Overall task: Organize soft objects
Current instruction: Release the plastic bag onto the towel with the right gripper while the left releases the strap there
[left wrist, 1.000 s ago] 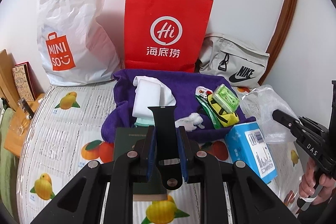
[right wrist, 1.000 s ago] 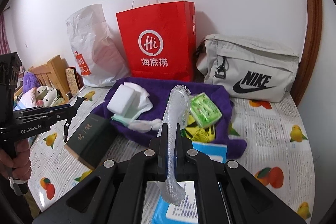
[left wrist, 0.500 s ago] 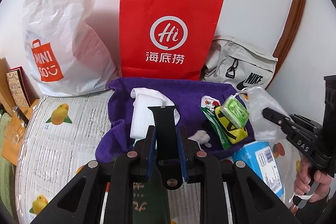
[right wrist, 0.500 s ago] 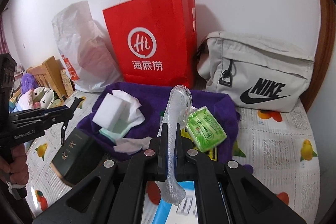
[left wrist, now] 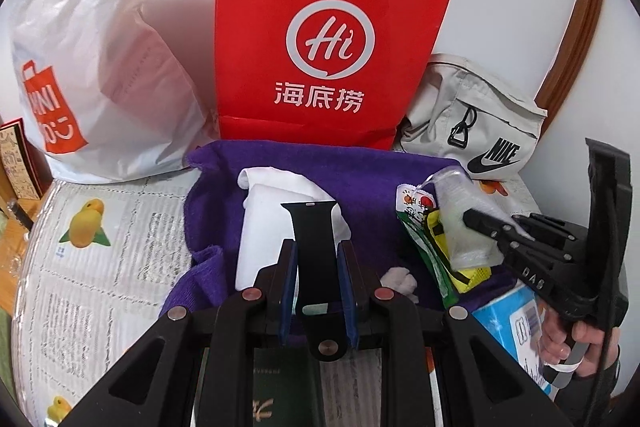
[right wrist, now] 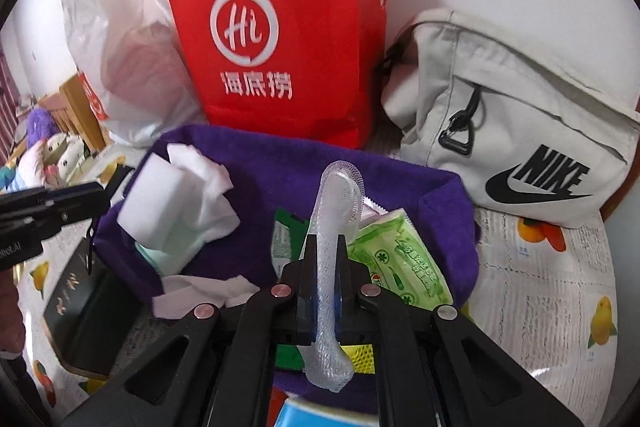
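My left gripper (left wrist: 316,246) is shut on a black watch strap (left wrist: 314,223) that sticks up between its blue pads, above a purple towel (left wrist: 360,171). On the towel lie a white sponge block with cloth (left wrist: 272,211), a cotton wad (left wrist: 396,279) and snack packets (left wrist: 412,207). My right gripper (right wrist: 326,241) holds a clear foam net sleeve (right wrist: 340,187) upright over the green tissue pack (right wrist: 400,259). Its jaws are opening, and the pads still touch the sleeve. In the left wrist view, the right gripper (left wrist: 472,217) reaches in from the right.
A red paper bag (left wrist: 332,39), a white plastic bag (left wrist: 92,59) and a grey Nike bag (right wrist: 520,131) stand against the wall behind the towel. A dark green book (right wrist: 76,307) lies at the left, and a blue box (left wrist: 516,323) at the right. A fruit-print sheet (left wrist: 100,267) covers the bed.
Both grippers have moved forward and down toward the purple towel, each still carrying its item. The right one now hangs over the packets on the towel.
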Demonstrator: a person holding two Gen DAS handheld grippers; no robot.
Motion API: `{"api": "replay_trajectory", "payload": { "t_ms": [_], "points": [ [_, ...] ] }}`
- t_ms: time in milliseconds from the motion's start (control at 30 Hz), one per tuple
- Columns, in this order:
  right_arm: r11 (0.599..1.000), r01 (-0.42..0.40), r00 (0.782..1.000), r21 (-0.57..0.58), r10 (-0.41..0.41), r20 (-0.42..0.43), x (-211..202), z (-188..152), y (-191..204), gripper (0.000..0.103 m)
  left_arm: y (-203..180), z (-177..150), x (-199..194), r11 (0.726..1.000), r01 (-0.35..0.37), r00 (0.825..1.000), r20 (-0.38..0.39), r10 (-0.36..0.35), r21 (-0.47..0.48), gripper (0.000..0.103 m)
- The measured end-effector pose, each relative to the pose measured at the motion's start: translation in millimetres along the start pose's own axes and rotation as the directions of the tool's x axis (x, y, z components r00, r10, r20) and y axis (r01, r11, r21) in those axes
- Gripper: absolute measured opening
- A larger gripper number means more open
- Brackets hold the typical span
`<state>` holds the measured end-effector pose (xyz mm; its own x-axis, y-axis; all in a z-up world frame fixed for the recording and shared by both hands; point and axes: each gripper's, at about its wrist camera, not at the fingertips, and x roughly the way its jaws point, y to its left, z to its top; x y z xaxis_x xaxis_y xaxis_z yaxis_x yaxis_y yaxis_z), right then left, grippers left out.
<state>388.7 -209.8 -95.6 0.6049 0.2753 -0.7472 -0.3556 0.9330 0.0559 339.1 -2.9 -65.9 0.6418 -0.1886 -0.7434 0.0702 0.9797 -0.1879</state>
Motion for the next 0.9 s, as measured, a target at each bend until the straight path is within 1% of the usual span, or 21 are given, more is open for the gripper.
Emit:
{"api": "replay_trajectory", "payload": {
  "t_ms": [33, 100, 133, 200, 267, 400, 500, 567, 633, 667, 767, 900],
  "points": [
    [1.0, 0.003, 1.0, -0.005, -0.003, -0.004, 3, 0, 0, 0.009, 0, 1, 3, 1.0, 0.002, 1.0, -0.004, -0.002, 0.0, 0.02],
    [1.0, 0.004, 1.0, -0.012, -0.004, -0.017, 7, -1, -2, 0.02, -1, 3, 10, 1.0, 0.009, 1.0, -0.013, -0.009, 0.002, 0.02],
    [1.0, 0.003, 1.0, -0.012, -0.003, -0.022, 9, -2, -3, 0.024, -2, 4, 12, 1.0, 0.013, 1.0, -0.017, -0.013, 0.003, 0.02],
    [1.0, -0.007, 1.0, -0.01, 0.007, -0.014, 8, -4, -6, 0.04, -4, 6, 18, 1.0, 0.017, 1.0, -0.025, -0.017, 0.005, 0.02],
    [1.0, -0.025, 1.0, -0.002, 0.025, -0.002, 6, -4, -9, 0.046, -6, 7, 25, 1.0, 0.011, 0.999, -0.037, -0.011, 0.009, 0.02],
    [1.0, -0.015, 1.0, -0.006, 0.015, 0.026, 1, -4, -10, 0.048, -9, 8, 35, 1.0, 0.011, 0.998, -0.056, -0.01, 0.007, 0.02],
    [1.0, -0.01, 0.999, -0.006, 0.01, 0.05, -4, -3, -13, 0.051, -11, 9, 42, 1.0, 0.031, 0.997, -0.072, -0.03, 0.004, 0.02],
    [1.0, 0.0, 0.998, -0.008, 0.001, 0.065, -7, -3, -12, 0.052, -14, 11, 46, 0.999, 0.031, 0.997, -0.077, -0.03, 0.008, 0.02],
    [1.0, 0.01, 0.996, -0.01, -0.009, 0.084, -12, -3, -13, 0.057, -15, 12, 49, 0.999, 0.03, 0.996, -0.084, -0.029, 0.011, 0.02],
    [1.0, 0.013, 0.996, -0.01, -0.012, 0.089, -14, -3, -13, 0.061, -16, 13, 51, 0.999, 0.033, 0.995, -0.09, -0.032, 0.009, 0.02],
    [1.0, 0.019, 0.994, 0.006, -0.02, 0.105, -23, -5, -17, 0.061, -17, 14, 57, 0.999, 0.048, 0.993, -0.105, -0.047, 0.001, 0.02],
    [0.999, 0.034, 0.994, 0.029, -0.037, 0.105, -33, -10, -25, 0.062, -19, 14, 63, 0.999, 0.044, 0.992, -0.117, -0.044, 0.002, 0.02]
  ]
}}
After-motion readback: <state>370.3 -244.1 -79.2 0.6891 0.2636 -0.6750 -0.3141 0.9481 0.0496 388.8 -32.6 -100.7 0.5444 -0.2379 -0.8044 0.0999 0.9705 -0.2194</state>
